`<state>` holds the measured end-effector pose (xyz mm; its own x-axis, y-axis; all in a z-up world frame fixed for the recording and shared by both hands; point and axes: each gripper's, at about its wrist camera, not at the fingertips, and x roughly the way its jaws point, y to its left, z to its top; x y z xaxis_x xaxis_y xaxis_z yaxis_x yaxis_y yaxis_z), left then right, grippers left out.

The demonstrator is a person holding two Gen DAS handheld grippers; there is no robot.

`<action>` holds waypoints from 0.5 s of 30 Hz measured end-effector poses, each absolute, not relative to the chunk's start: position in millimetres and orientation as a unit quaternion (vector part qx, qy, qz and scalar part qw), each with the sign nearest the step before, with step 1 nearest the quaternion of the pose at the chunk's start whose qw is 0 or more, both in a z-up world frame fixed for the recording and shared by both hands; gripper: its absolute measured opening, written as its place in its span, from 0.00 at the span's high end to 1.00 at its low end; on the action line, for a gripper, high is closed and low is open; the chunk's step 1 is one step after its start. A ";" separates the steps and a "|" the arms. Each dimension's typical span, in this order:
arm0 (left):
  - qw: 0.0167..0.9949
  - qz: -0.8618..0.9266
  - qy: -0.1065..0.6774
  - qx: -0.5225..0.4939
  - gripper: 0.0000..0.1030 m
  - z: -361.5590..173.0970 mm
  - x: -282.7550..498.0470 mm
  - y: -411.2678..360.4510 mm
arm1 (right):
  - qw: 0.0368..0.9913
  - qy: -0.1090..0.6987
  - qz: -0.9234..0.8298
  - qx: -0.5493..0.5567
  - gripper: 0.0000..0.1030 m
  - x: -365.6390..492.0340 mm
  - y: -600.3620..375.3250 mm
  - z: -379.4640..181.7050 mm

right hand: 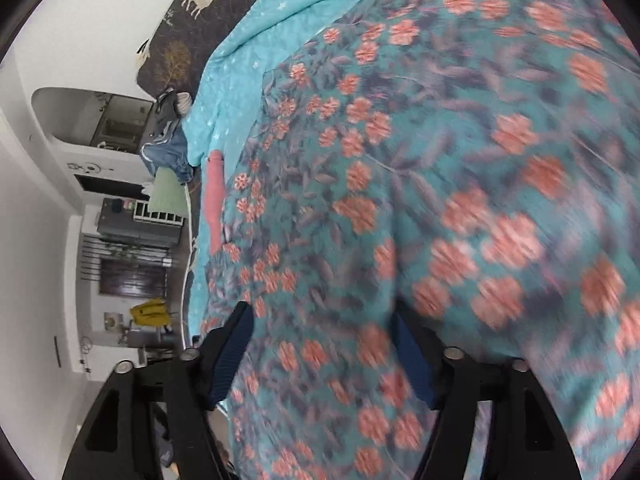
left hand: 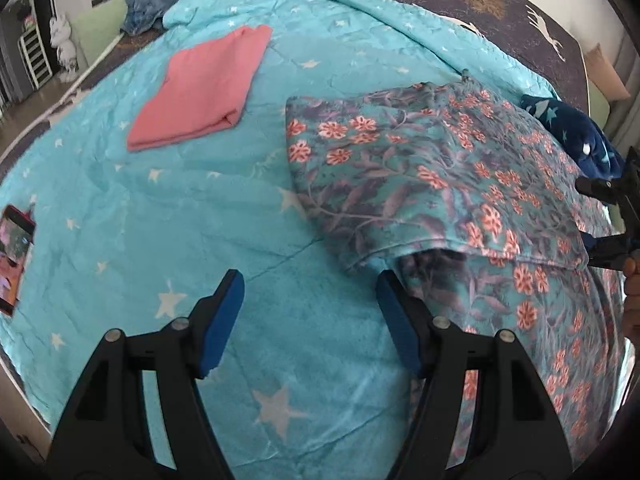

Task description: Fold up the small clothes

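A teal floral garment (left hand: 432, 184) with orange flowers lies partly folded on the right of a turquoise star blanket (left hand: 200, 216); its upper layer overlaps a lower layer. My left gripper (left hand: 310, 312) is open and empty, just in front of the garment's folded edge. My right gripper (right hand: 322, 352) is open, turned sideways, its jaws straddling the floral garment (right hand: 400, 184), which fills the blurred right wrist view. The right gripper also shows in the left wrist view (left hand: 616, 220) at the garment's right edge.
A folded pink cloth (left hand: 204, 92) lies on the blanket at the back left. A phone (left hand: 14, 256) lies at the left edge. A dark blue star garment (left hand: 576, 132) sits behind the floral one. Jeans (left hand: 144, 0) lie at the far corner.
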<state>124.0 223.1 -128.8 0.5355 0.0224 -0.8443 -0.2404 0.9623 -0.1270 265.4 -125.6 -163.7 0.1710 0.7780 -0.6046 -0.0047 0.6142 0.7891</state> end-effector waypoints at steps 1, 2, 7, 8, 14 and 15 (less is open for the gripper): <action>0.868 0.075 0.475 -0.119 0.33 -129.1 123.9 223.0 | 0.686 0.579 0.293 0.330 0.25 271.4 -118.7 -163.1; 0.868 0.074 0.475 -0.125 0.33 -129.4 125.4 223.1 | 0.692 0.576 0.300 0.316 0.32 276.4 -112.0 -160.2; 0.867 0.083 0.474 -0.130 0.33 -126.9 133.3 219.0 | 0.757 0.539 0.275 0.246 0.96 284.9 -96.8 -119.6; 0.869 0.087 0.472 -0.120 0.33 -125.6 134.6 216.1 | 0.776 0.518 0.271 0.237 0.96 283.3 -99.8 -103.6; 0.874 0.099 0.469 -0.085 0.33 -126.9 136.4 202.8 | 0.870 0.403 0.216 0.182 0.96 261.4 -164.1 -24.3; 0.873 0.098 0.469 -0.085 0.33 -127.6 137.0 202.2 | 0.879 0.398 0.201 0.170 0.96 258.1 -179.1 -21.6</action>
